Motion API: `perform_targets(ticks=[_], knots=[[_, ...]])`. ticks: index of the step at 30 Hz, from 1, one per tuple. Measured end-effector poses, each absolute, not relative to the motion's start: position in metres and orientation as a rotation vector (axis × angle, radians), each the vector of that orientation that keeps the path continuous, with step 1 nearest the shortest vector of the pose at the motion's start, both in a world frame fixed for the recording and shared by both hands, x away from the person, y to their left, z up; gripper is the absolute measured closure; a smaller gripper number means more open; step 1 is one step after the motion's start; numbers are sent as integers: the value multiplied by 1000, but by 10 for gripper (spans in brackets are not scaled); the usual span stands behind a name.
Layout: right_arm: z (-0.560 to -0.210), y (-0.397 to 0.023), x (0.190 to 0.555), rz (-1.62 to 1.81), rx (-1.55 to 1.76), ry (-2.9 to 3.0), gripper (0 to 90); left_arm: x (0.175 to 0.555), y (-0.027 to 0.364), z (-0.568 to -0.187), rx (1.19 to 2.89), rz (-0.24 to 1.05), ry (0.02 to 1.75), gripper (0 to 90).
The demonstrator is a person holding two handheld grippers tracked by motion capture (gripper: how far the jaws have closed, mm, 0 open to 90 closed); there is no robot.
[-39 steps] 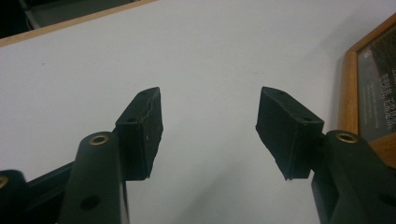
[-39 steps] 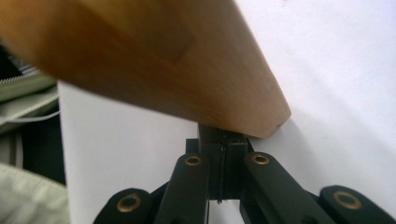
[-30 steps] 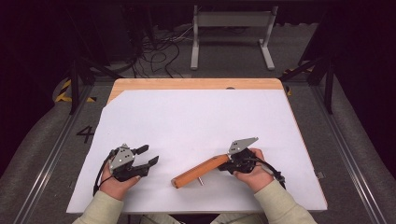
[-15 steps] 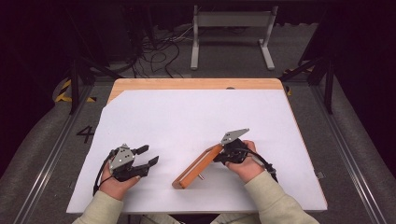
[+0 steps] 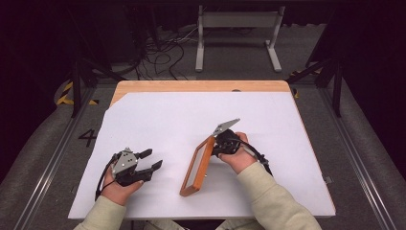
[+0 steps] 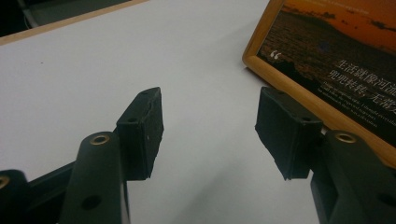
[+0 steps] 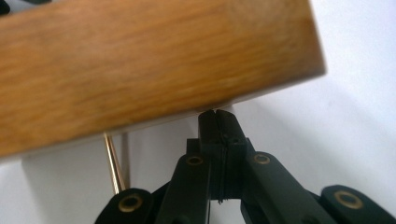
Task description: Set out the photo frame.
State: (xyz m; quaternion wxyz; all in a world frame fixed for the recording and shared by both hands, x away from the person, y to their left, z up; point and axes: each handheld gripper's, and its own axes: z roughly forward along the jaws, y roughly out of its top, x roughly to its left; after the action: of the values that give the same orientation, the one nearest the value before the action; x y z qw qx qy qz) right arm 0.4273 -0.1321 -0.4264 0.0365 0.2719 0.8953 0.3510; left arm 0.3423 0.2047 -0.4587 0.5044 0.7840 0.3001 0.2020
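A wooden picture frame (image 5: 197, 165) stands tipped up on one long edge on the white sheet, its picture side facing left. In the left gripper view the frame (image 6: 336, 60) shows a sunset photo with white text. My right gripper (image 5: 216, 143) is at the frame's far upper end. Its jaws are shut together, tips pressed against the frame's wooden edge (image 7: 154, 65), with nothing visible between them (image 7: 217, 114). A thin brass rod (image 7: 113, 163) hangs behind the frame. My left gripper (image 5: 154, 158) rests open left of the frame, empty (image 6: 210, 126).
The white sheet (image 5: 167, 120) covers a wooden table (image 5: 201, 86). A grey metal stand (image 5: 237, 28) and cables (image 5: 163, 52) lie on the floor beyond the far edge.
The right gripper has moved forward and up, tipping the frame from nearly flat onto its long edge and swinging it more upright. The left gripper has stayed put.
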Motion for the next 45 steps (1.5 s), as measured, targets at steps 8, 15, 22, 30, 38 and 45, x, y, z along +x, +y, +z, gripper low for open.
perform_targets(ticks=[8,15,22,30,38,45], knots=[[-425,-113,445,1093,833,2762,900,343,206,-459,1894,495,730,418],[-423,-100,455,1146,800,2767,900,344,208,-459,1890,491,739,420],[-427,-98,459,1176,821,2765,900,344,210,-459,1883,488,746,422],[-410,-120,456,1102,900,2658,794,345,213,-456,1897,521,742,400],[-390,-139,444,1081,891,2599,534,349,220,-453,1915,487,755,397],[-373,-149,432,1105,912,2594,407,350,220,-453,1919,477,762,377]])
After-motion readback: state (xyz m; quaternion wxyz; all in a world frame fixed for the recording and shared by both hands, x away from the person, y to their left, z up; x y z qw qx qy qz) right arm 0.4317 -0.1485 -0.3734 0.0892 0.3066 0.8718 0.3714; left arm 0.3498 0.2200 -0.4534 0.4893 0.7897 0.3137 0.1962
